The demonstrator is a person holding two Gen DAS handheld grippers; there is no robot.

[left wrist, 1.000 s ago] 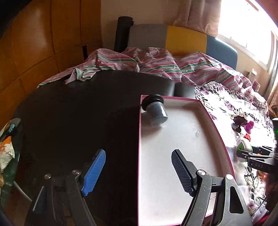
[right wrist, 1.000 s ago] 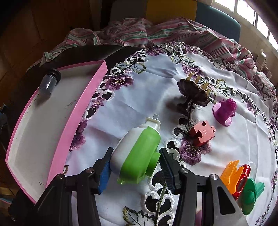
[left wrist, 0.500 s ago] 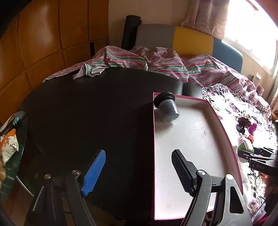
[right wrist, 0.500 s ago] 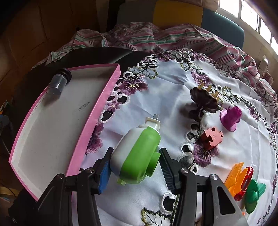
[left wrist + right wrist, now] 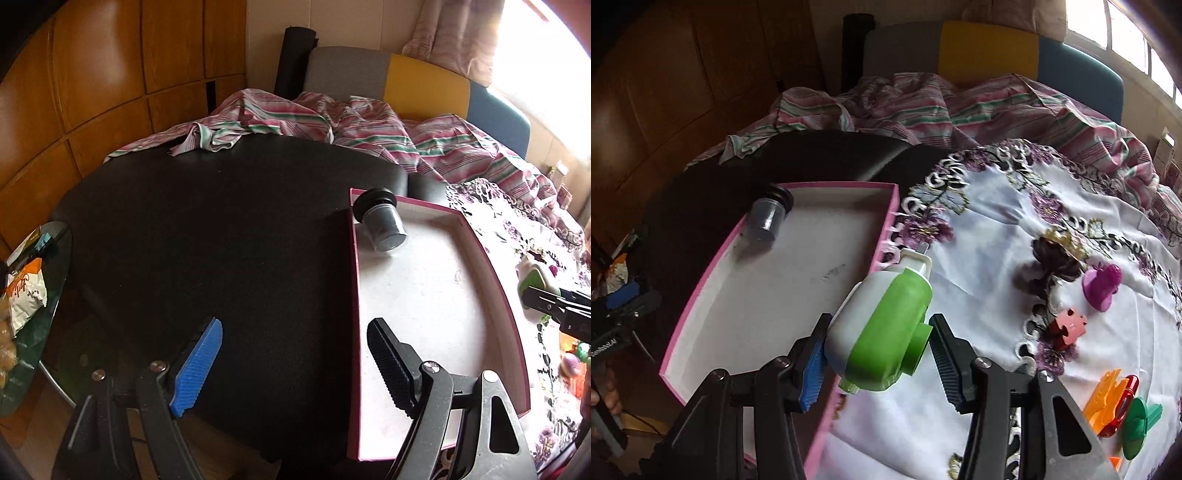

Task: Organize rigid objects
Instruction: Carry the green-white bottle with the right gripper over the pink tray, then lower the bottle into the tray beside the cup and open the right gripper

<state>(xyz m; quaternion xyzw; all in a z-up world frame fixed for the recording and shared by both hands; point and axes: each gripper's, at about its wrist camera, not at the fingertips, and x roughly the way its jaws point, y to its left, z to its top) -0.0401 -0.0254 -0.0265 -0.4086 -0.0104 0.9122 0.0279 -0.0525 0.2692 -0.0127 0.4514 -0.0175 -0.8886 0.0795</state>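
My right gripper (image 5: 875, 354) is shut on a green and white plastic gadget (image 5: 882, 325) and holds it above the right rim of the pink tray (image 5: 886, 229). The gadget also shows at the right in the left wrist view (image 5: 535, 284). A small grey jar with a black lid (image 5: 770, 214) lies on its side in the tray's far left corner; it also shows in the left wrist view (image 5: 382, 225). My left gripper (image 5: 295, 365) is open and empty, above the dark table by the tray's left wall (image 5: 352, 295).
On the white floral cloth (image 5: 997, 229) lie a dark flower ornament (image 5: 1054, 258), a purple piece (image 5: 1102, 286), a red puzzle piece (image 5: 1067, 326) and orange, red and green pieces (image 5: 1123, 406). A striped cloth (image 5: 332, 122) is heaped behind. A glass side table with snack packets (image 5: 26, 295) stands left.
My right gripper has lifted the gadget and carried it left, from over the cloth to the tray's right rim. My left gripper has drawn back and left, staying open.
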